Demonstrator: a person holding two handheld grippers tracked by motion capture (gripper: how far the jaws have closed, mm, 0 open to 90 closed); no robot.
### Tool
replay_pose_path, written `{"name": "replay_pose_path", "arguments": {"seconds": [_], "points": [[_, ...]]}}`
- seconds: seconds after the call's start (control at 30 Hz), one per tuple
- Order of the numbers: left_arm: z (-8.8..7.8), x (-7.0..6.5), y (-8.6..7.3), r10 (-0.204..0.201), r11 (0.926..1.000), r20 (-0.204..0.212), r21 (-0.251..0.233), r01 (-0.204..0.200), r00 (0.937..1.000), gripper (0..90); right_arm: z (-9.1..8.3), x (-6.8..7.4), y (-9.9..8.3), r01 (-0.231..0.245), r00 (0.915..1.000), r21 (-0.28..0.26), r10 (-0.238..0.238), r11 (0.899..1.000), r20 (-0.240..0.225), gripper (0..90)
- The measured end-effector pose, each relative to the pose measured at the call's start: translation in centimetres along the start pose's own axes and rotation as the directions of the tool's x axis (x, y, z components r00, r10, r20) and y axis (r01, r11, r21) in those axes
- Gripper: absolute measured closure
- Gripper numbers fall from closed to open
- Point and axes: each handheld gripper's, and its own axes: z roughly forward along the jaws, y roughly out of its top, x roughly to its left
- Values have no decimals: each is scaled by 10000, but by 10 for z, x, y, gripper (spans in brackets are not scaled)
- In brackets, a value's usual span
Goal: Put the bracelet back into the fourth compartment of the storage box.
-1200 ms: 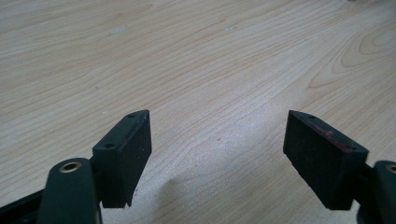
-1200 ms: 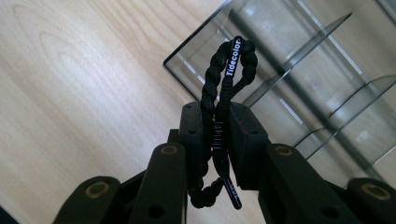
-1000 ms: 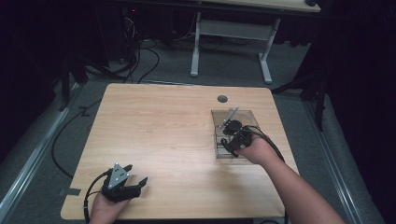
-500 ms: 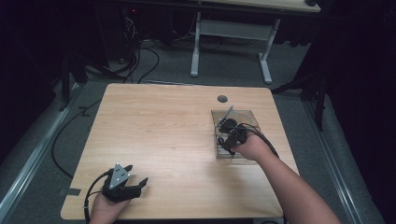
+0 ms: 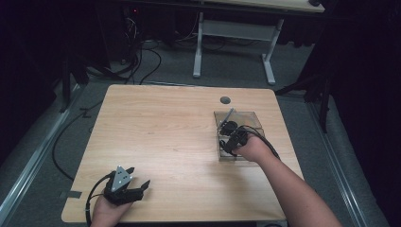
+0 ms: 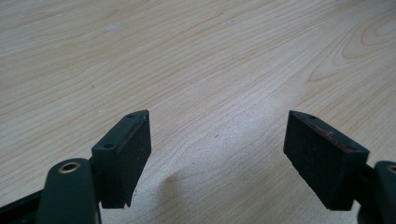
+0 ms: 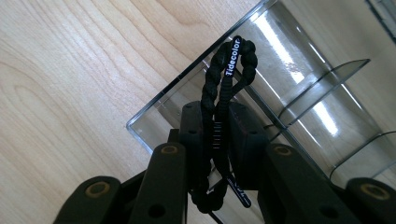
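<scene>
1. Where the right gripper (image 7: 219, 140) hangs over the clear plastic organiser (image 5: 250, 118) at the table's right side: jaws pinched narrow on a black braided cord (image 7: 229, 79), label "Tidecolor" legible, loop standing up past the jaw tips.
2. Location of cord: clamped between the jaws, above the organiser's near corner; touching the tray floor or not, cannot tell.
3. Left gripper (image 6: 217, 154): jaws spread wide, holding nothing, low over bare wooden table (image 5: 165, 137) near the front-left corner.
4. Risk, judged: cord slipping out sideways, owing to thin round braid in a narrow pinch.
5. Risk, judged: loop snagging on the curved dividers (image 7: 327, 79), owing to close clearance; light tray possibly dragged along.
6. Against a second ago: right gripper further toward the organiser's near edge; left gripper much as before.
</scene>
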Motion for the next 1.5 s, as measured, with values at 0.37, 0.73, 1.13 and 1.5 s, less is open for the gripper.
{"name": "replay_pose_path", "arguments": {"seconds": [0.37, 0.73, 1.13, 1.5], "points": [[0, 0, 0, -6, 10000, 24, 3, 6, 10000, 237, 17, 4, 6, -254, 9996, 470, 259, 9986, -87, 772], [1, 0, 0, 33, 10000, -2, 32, -33, 10000, 238, 29, 5, 3, -534, 9983, 709, 550, 9961, -206, 773], [1, -1, 0, 24, 10000, 6, 39, -24, 10000, 238, 29, 4, 3, 84, 9999, 611, -77, 9981, -119, 715], [1, -1, 0, 39, 10000, -32, 65, -39, 10000, 238, 18, 1, 0, -449, 9989, 241, 452, 9987, -138, 636]]}}
